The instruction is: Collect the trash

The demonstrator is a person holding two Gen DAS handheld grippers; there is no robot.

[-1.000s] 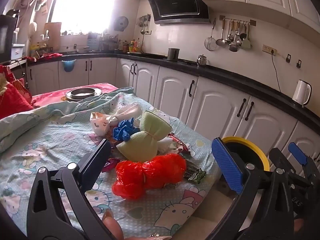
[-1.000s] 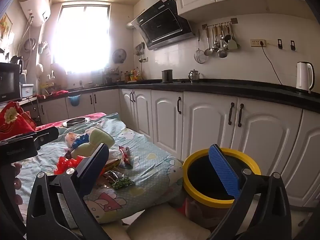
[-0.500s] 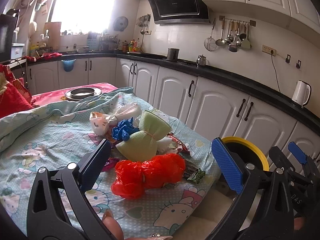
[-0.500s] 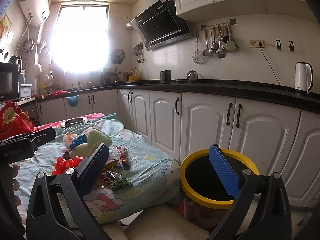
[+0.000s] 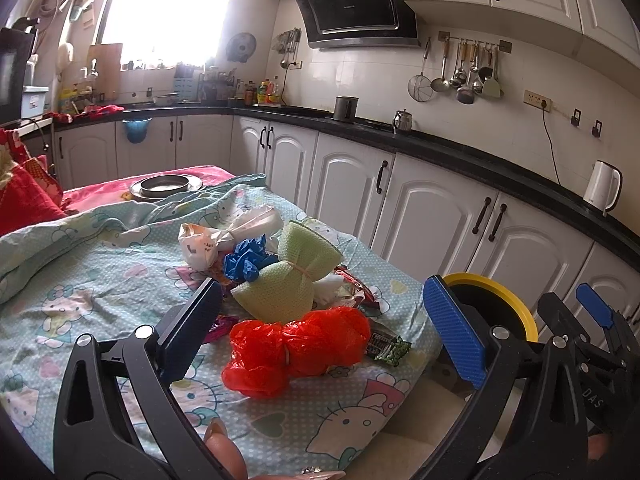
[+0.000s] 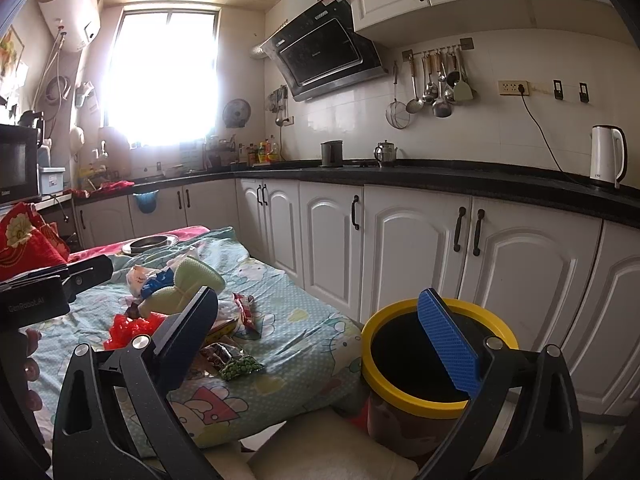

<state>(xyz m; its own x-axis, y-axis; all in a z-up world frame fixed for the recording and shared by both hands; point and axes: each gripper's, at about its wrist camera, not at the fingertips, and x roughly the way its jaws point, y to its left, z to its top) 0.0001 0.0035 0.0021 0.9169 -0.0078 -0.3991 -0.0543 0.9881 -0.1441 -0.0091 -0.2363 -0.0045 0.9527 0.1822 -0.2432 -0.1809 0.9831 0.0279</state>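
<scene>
Both of my hand-held grippers are spread wide and hold nothing: my left gripper point(image 5: 320, 328) hangs over the near part of the table point(image 5: 100, 280), which is covered by a pale blue cartoon-print cloth, and my right gripper point(image 6: 324, 340) hangs off the table's right edge, looking partly into the bin point(image 6: 436, 360). Trash lies in a loose heap towards the near right corner of the table. Closest to my left gripper is a red plastic bag point(image 5: 300, 346), knotted in the middle; touching it on the far side is a green mesh bundle point(image 5: 292, 280) tied with a band, and beyond that a crumpled blue glove point(image 5: 246, 258) and a white knotted bag point(image 5: 224, 236). Just beside the red bag, nearer the right edge, sits a small green snack packet point(image 5: 390, 348) (peas printed on it, as the right wrist view shows), with a red wrapper point(image 5: 356, 284) behind it. Down on the floor, just off the near right corner, stands the bin with its yellow rim and dark inside. At the far end of the table rests a metal dish point(image 5: 166, 186).
</scene>
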